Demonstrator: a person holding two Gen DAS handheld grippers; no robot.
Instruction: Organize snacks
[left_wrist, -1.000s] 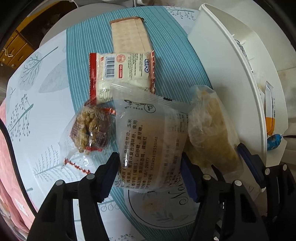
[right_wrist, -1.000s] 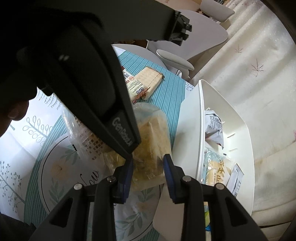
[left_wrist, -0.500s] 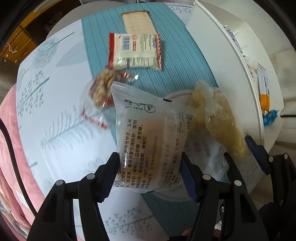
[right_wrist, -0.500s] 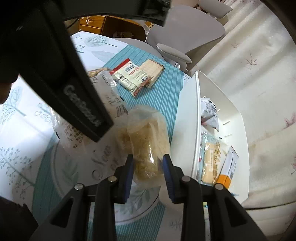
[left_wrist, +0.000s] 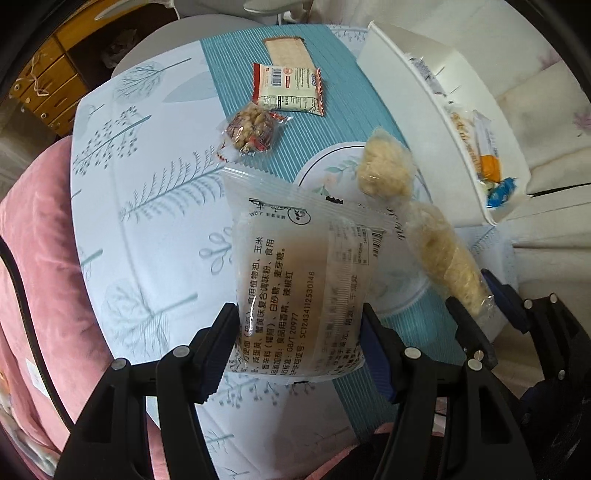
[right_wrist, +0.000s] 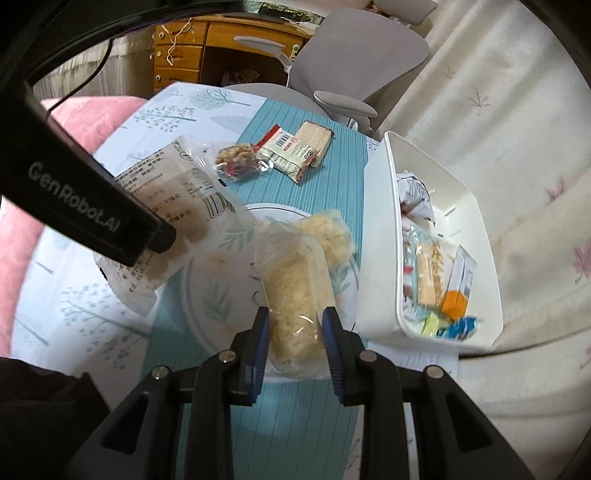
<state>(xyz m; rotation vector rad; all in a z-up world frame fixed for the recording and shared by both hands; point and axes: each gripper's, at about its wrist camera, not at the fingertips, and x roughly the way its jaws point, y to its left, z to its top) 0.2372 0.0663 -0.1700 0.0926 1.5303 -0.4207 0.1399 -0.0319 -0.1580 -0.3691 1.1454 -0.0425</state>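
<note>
A: Seen only from the left wrist: printed back of the clear snack packet (left_wrist: 301, 291), Chinese text and barcode legible, held well above the tree-print tablecloth (left_wrist: 147, 229). Also a pink cushion (left_wrist: 33, 258) at the table's edge.

B: Seen only from the right wrist: grey chair (right_wrist: 354, 55) and wooden drawers (right_wrist: 181, 55) beyond the table, plus deeper into the white bin (right_wrist: 380, 236), with an orange-cornered sachet (right_wrist: 456, 291) and blue-wrapped sweets (right_wrist: 461, 326) at its near end.

A: Left gripper (left_wrist: 297, 332): jaws spread wide, clamped on the clear snack packet's lower sides.

B: Right gripper (right_wrist: 295, 332): jaws narrower, pinched on the lower end of a pale crumbly snack bag (right_wrist: 295, 295), raised over the plate-print placemat (right_wrist: 221, 295), just beside the bin.

A: Left on the teal runner (left_wrist: 236, 74): a second pale snack (left_wrist: 384, 168), a nut cluster pack (left_wrist: 251, 129), a red-edged wafer pack (left_wrist: 288, 88), a tan bar (left_wrist: 288, 53)
</note>
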